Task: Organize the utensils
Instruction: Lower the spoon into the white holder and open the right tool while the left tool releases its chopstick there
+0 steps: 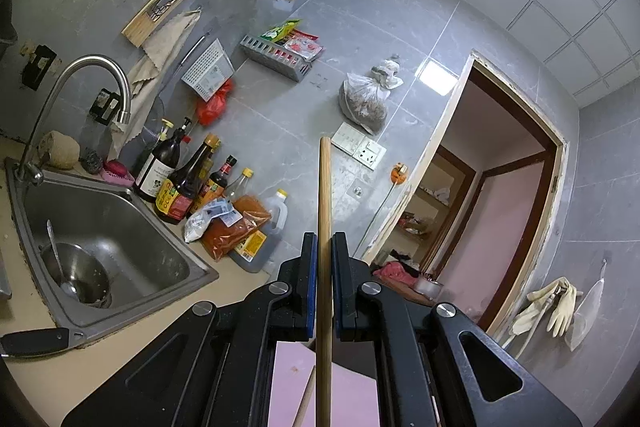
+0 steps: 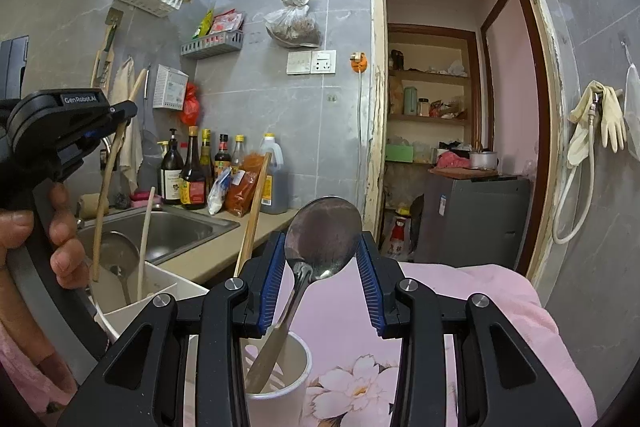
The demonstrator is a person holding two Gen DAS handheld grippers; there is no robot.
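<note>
My left gripper (image 1: 324, 239) is shut on a wooden chopstick (image 1: 325, 195) that points up and away; the right wrist view shows it (image 2: 105, 125) holding that chopstick (image 2: 110, 171) above a white square holder (image 2: 160, 291). That holder has a pale chopstick (image 2: 146, 239), a wooden chopstick (image 2: 254, 215) and a metal ladle (image 2: 118, 255) in it. My right gripper (image 2: 322, 259) is open around the bowl of a metal spoon (image 2: 322, 239). The spoon's handle stands in a white round cup (image 2: 288, 387).
A steel sink (image 1: 104, 239) with a strainer bowl and spoon lies to the left. Sauce bottles (image 1: 180, 179) and bags crowd the counter behind it. A pink floral cloth (image 2: 460, 327) covers the surface under the cup. An open doorway (image 2: 448, 87) is to the right.
</note>
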